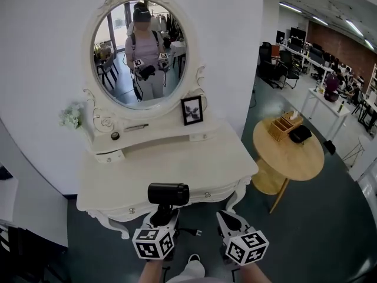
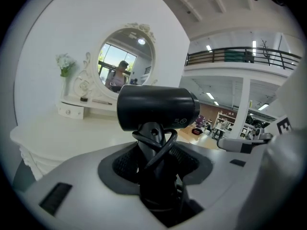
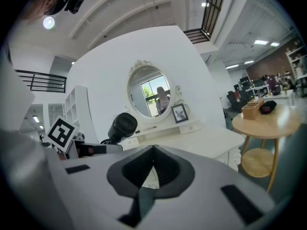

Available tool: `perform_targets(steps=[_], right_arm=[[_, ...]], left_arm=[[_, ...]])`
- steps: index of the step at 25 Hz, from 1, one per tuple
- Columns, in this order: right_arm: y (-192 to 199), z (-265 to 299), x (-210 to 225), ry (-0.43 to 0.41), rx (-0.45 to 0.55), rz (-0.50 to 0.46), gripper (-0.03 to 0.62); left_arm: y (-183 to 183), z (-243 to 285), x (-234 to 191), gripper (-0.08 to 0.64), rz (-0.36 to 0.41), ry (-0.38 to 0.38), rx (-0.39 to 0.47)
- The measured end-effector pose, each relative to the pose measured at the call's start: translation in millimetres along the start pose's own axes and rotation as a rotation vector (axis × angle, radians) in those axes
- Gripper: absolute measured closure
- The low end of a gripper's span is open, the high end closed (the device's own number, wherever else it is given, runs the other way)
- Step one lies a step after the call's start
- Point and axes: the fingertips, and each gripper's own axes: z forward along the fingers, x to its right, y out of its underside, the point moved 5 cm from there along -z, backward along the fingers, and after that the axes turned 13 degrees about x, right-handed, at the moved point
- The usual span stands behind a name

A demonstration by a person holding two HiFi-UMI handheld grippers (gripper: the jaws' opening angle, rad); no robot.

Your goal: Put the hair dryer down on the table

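Hair dryer (image 1: 168, 194), black, is showing at the lower centre of the head view, over the front edge of the white dressing table (image 1: 224, 158) and not lying on it. Its barrel is lying level and crosswise while its handle is pointing down into the left gripper (image 1: 162, 217). In the left gripper view the two jaws are pressing on the handle from both sides, standing fairly wide because of its thickness, and the black cord (image 2: 165, 147) is looping around the handle just above the pads. A plug (image 1: 197, 233) is hanging just right of that gripper in the head view.

The right gripper (image 1: 232, 221) is hovering at the lower right of centre, beside the left one and apart from the hair dryer. In its own view the jaw tips are meeting with nothing between them, and only a sliver of the table is showing through the gap lower down.

An oval mirror (image 1: 141, 52) is standing at the upper left of the head view, reflecting the person. A small framed picture (image 1: 192, 110) is leaning just to its lower right, and pale flowers (image 1: 70, 117) are sitting at its left. A round wooden table (image 1: 294, 152) is standing at the right, well apart from the white one.
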Motion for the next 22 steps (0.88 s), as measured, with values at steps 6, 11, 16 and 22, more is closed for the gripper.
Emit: perform_targets(steps=[6,11,16,22], right_arm=[[-2.1,49.9,1.3,0.010,-0.010,-0.013,0.589],[-4.3,75.7,5.5,0.012,-0.020,-0.023,0.589],[-6.7,99.1,19.2,0.016,-0.011,-0.021,0.590],[-11.3,134.9,42.1,-0.006,-0.015,-0.002,0.589]], left_arm=[[-16.9,37.9,-29.7,0.364,-0.005,0.023,0.002],[-24.1,61.5,-48.4,0.364,-0.030,0.012,-0.001],[-29.1,81.4,-60.6,0.364,-0.028,-0.001,0.008],[-35.8,111.5,-71.4,0.364,-0.022,-0.036,0.011]])
